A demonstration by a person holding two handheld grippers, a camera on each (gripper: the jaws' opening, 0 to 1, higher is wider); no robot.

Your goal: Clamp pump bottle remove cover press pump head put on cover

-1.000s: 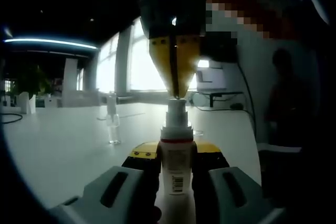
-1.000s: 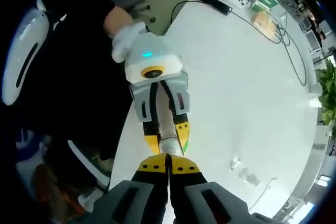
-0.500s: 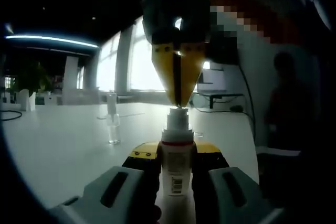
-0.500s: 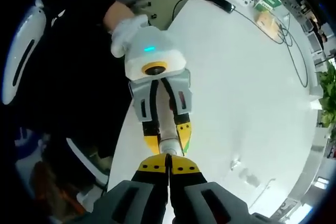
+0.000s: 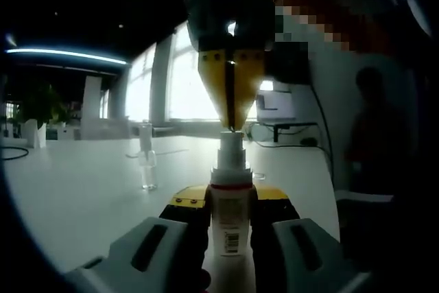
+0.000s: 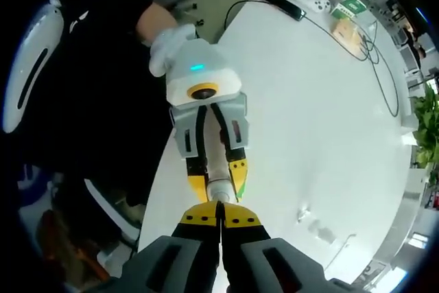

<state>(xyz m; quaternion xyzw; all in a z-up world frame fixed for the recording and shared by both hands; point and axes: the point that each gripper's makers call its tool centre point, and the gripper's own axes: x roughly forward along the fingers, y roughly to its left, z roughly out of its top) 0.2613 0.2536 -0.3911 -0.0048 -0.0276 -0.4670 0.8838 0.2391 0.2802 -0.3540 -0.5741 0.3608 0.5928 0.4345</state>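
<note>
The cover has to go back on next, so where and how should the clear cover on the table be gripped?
The clear cover stands upright and alone on the white table. Probably best to come from above and close the jaws across its narrow sides, near mid-height, keeping it upright.

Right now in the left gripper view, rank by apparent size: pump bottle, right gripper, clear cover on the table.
1. right gripper: looms largest, coming down from the top, jaws shut on the pump head.
2. pump bottle: clamped in the left gripper.
3. clear cover: smallest, but it stands farther back on the table, so nearness skews this.
</note>
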